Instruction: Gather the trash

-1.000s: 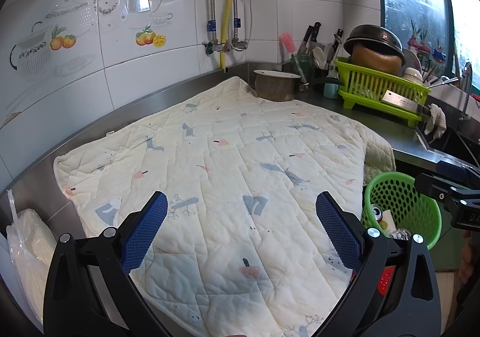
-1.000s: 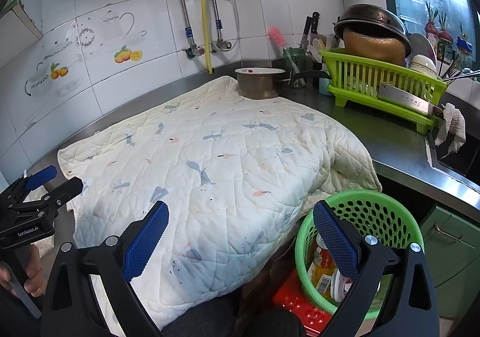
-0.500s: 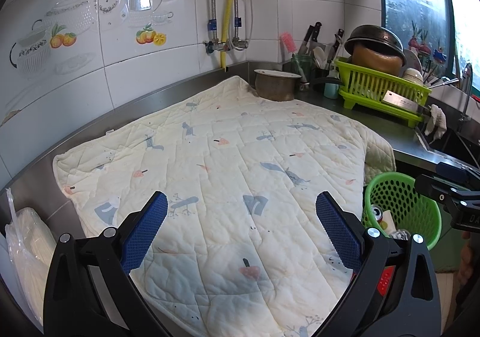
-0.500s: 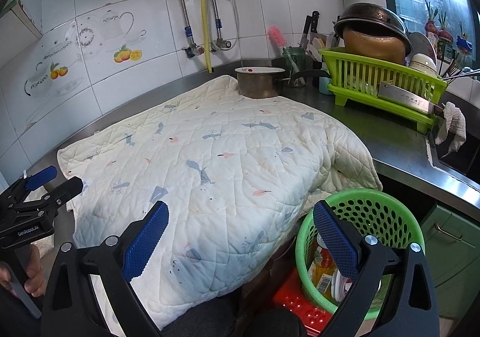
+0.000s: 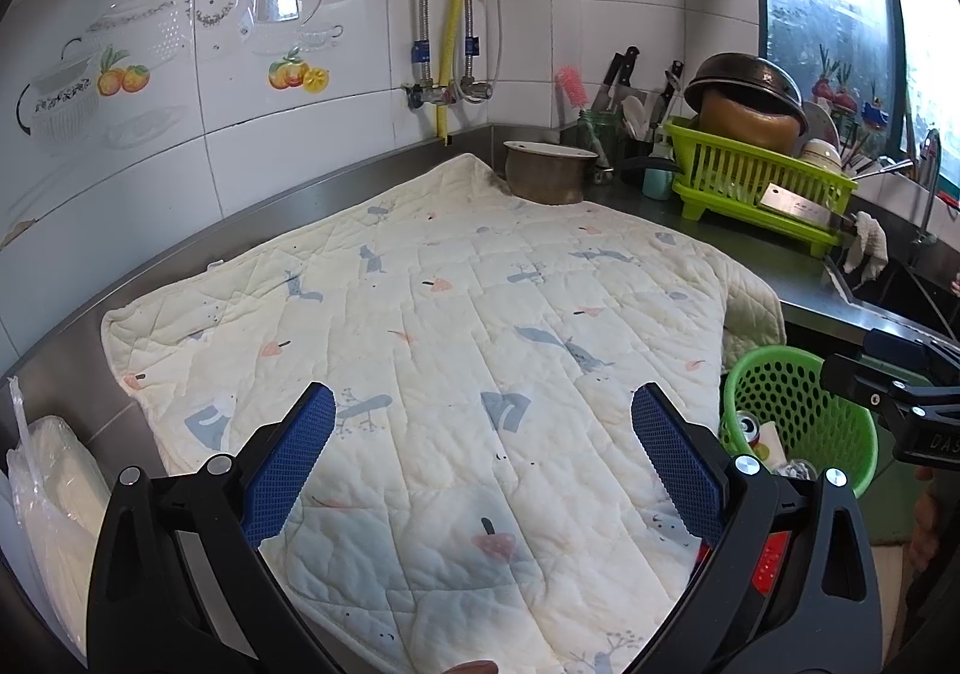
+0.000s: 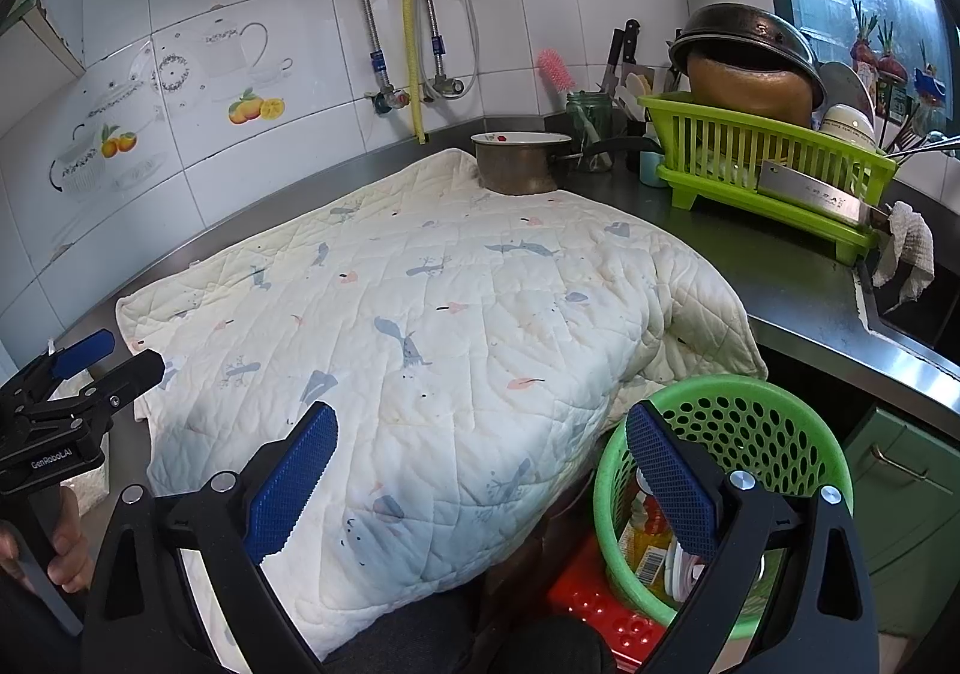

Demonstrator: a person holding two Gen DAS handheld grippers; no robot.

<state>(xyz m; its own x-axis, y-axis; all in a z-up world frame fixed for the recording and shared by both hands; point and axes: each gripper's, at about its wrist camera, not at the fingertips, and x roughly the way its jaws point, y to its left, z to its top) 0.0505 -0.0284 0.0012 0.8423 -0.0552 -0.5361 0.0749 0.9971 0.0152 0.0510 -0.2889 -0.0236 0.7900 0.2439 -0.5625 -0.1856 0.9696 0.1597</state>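
Observation:
A green perforated basket point(image 6: 750, 422) stands below the counter's front edge at the right and holds trash: a can point(image 5: 750, 425), packets and wrappers point(image 6: 651, 548). It also shows in the left wrist view point(image 5: 798, 392). A cream quilted mat point(image 5: 450, 350) covers the counter; no loose trash shows on it. My left gripper point(image 5: 483, 446) is open and empty above the mat's near part. My right gripper point(image 6: 480, 464) is open and empty above the mat's front edge, its right finger over the basket rim.
A metal pot point(image 5: 549, 176) sits at the mat's far corner. A lime dish rack point(image 5: 762, 182) with pans and a cleaver stands on the right, by the sink point(image 5: 900, 284). A plastic bag point(image 5: 48, 494) lies at the left. A red crate point(image 6: 594, 602) sits under the basket.

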